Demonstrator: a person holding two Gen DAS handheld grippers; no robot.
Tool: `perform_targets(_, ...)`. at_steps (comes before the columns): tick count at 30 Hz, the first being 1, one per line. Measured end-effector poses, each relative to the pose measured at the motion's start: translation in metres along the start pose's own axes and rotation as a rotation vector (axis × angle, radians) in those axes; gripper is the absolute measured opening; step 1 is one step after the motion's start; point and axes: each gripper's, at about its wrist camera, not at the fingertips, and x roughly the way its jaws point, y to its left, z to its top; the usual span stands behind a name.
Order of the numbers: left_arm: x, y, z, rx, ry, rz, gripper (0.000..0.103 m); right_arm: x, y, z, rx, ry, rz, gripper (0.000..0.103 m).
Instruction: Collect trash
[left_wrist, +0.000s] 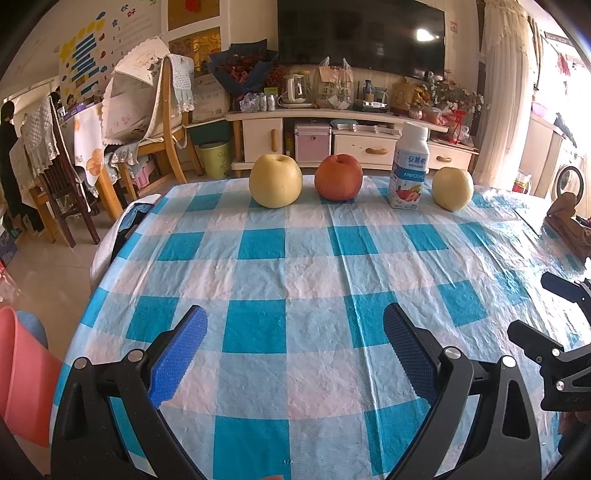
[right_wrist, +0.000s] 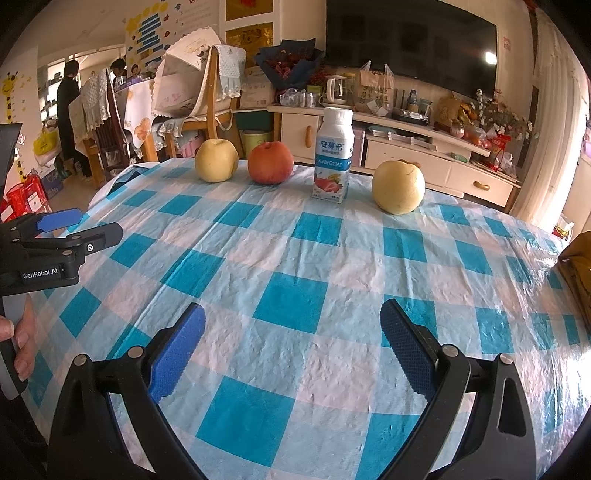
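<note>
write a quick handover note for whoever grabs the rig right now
Left claw: open, empty, low over the near edge of the checkered tablecloth.
Right claw: open, empty, beside it.
Far edge, left to right: yellow pear, red apple, yogurt drink bottle standing upright, second yellow pear.
A pink bin sits off the table's left side.
Done: nothing collected.
Left: the bottle looks like the trash; grasp it, probably drop it in the bin.

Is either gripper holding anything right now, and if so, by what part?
Nothing is held. The left gripper and right gripper are both open over the checked tablecloth, well short of the yogurt bottle.
</note>
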Motion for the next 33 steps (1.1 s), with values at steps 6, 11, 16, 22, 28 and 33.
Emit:
perform_targets(6,-0.0001,0.0008,0.0004,-0.002,0.0,0.0,0.095,0.0011,-0.0004,0.0015,0.001,0.001,0.0,0.096)
perform_targets(11,-0.0003,0.0006,0.0002,0.001,-0.001,0.001,0.095,0.0003,-0.0009,0.0013,0.001,0.002,0.0,0.096)
perform_targets(16,0.0007,-0.0027,0.0005,0.0,0.002,-0.004,0.095,-0.0008,-0.0025,0.0017,-0.002,0.002,0.001,0.096)
perform_targets(22,0.0012,-0.0035,0.0023,-0.008,0.0,-0.009,0.098,-0.0001,-0.0016,0.0027,-0.002,0.001,-0.001,0.096)
perform_targets(28,0.0038,-0.0027,0.0046,-0.035,0.019,-0.046,0.098,-0.001,-0.0018,0.0019,-0.002,0.001,0.0,0.096)
perform_targets(33,0.0049,-0.0061,0.0042,-0.032,0.029,-0.04,0.098,-0.0007,-0.0017,0.0021,-0.001,0.002,0.0,0.096)
